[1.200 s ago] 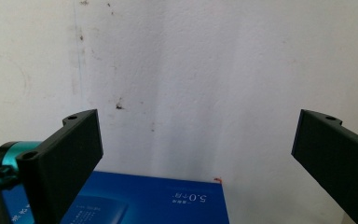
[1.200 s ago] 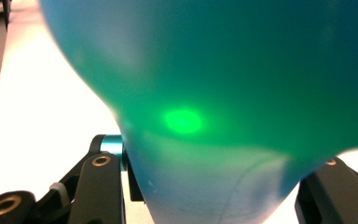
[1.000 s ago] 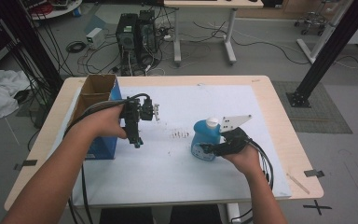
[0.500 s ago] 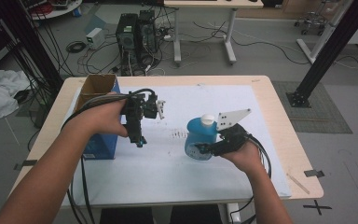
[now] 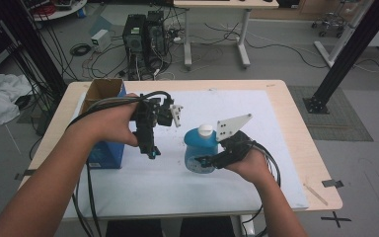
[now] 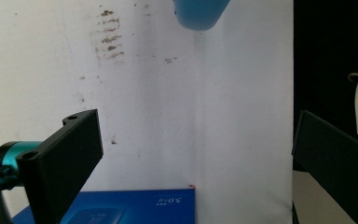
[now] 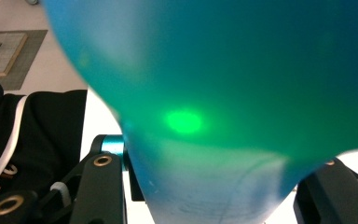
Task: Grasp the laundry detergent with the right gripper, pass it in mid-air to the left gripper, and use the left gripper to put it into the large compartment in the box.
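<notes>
A rounded, translucent blue bottle (image 5: 200, 152) with a white cap stands near the centre of the white sheet (image 5: 256, 168) covering the wooden table (image 5: 303, 148). The right gripper (image 5: 203, 161), at 4 o'clock of it, has its black jaws clamped on the bottle's lower body. At 9 o'clock, the left gripper (image 5: 150, 150) points down, jaws wide apart and empty, beside an open cardboard box (image 5: 103, 123) with glossy blue sides.

Even, soft overhead light; the white mat (image 5: 237, 173) on the bench (image 5: 296, 123) reads bright, with only faint shadows, while the surrounding floor is dimmer. The high view is slightly soft. In the right gripper view the blue bottle (image 7: 223, 93) is close, blurred, and carries a green glare spot. The left gripper view's right edge falls dark.
</notes>
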A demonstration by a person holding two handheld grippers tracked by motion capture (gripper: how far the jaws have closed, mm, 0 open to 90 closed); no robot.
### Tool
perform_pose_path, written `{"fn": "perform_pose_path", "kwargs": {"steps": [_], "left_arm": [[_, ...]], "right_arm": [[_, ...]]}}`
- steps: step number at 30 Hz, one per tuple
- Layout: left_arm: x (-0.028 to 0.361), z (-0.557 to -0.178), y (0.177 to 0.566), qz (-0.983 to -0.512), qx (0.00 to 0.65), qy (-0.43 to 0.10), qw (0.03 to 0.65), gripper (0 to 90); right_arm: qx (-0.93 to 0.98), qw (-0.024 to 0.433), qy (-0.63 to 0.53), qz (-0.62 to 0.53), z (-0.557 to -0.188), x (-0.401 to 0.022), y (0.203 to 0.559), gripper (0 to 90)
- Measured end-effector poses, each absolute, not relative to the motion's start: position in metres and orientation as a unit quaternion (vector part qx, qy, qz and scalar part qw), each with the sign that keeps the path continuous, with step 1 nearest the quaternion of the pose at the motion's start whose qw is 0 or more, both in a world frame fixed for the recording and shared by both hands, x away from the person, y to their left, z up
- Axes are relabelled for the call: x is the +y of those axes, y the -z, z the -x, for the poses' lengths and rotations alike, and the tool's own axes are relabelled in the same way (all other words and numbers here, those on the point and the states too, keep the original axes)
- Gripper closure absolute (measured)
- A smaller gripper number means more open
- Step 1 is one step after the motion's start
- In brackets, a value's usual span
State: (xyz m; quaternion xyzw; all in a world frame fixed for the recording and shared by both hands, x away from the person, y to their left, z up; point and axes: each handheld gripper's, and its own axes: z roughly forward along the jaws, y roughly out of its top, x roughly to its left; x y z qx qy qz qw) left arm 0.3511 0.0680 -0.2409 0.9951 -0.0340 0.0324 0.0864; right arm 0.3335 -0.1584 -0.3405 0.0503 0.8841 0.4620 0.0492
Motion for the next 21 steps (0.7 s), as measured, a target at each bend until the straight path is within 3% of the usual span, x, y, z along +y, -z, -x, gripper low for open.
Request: {"fn": "perform_pose_path", "kwargs": {"steps": [21], "left_arm": [[0.039, -0.337, 0.242, -0.993, -0.069, -0.022, 0.090, 1.6]], "right_arm": [[0.892, 0.032, -0.451, -0.023, -0.332, -0.125, 0.348, 47.6]]}}
